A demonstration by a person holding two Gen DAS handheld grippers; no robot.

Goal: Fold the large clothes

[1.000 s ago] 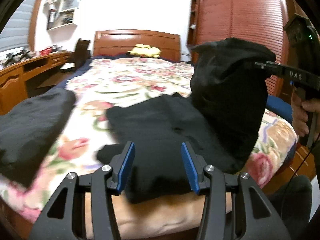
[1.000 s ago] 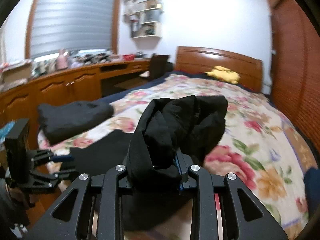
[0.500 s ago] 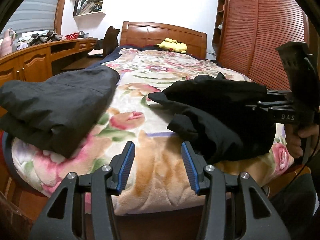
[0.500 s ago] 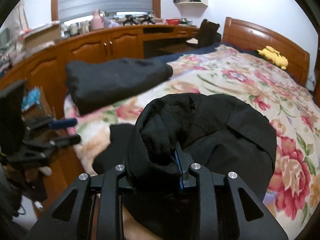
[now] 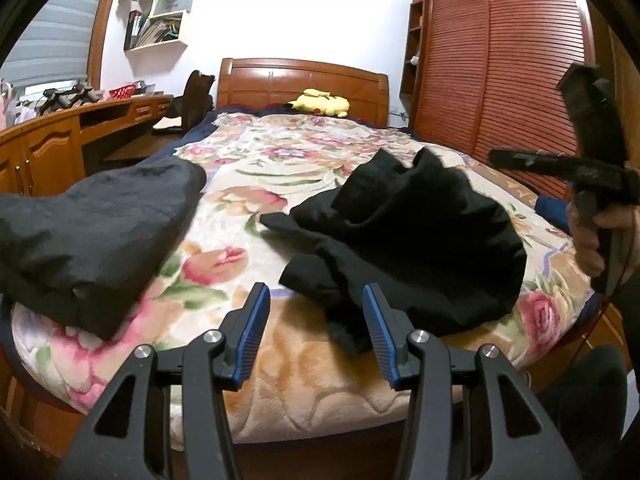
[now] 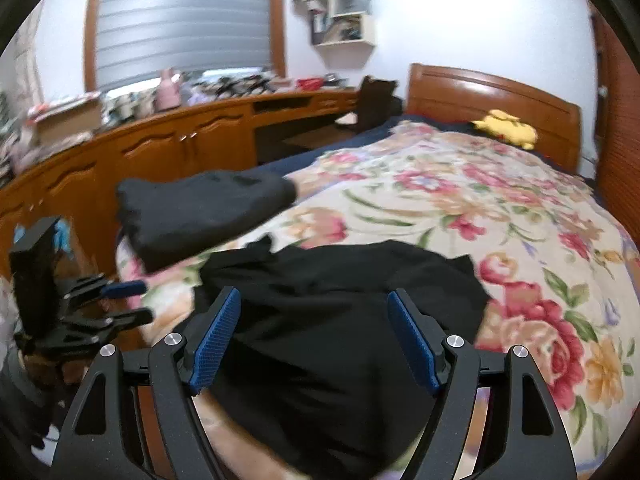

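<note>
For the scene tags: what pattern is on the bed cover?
A floral print, pink and orange blooms on cream bed cover; clearest in the right wrist view.
</note>
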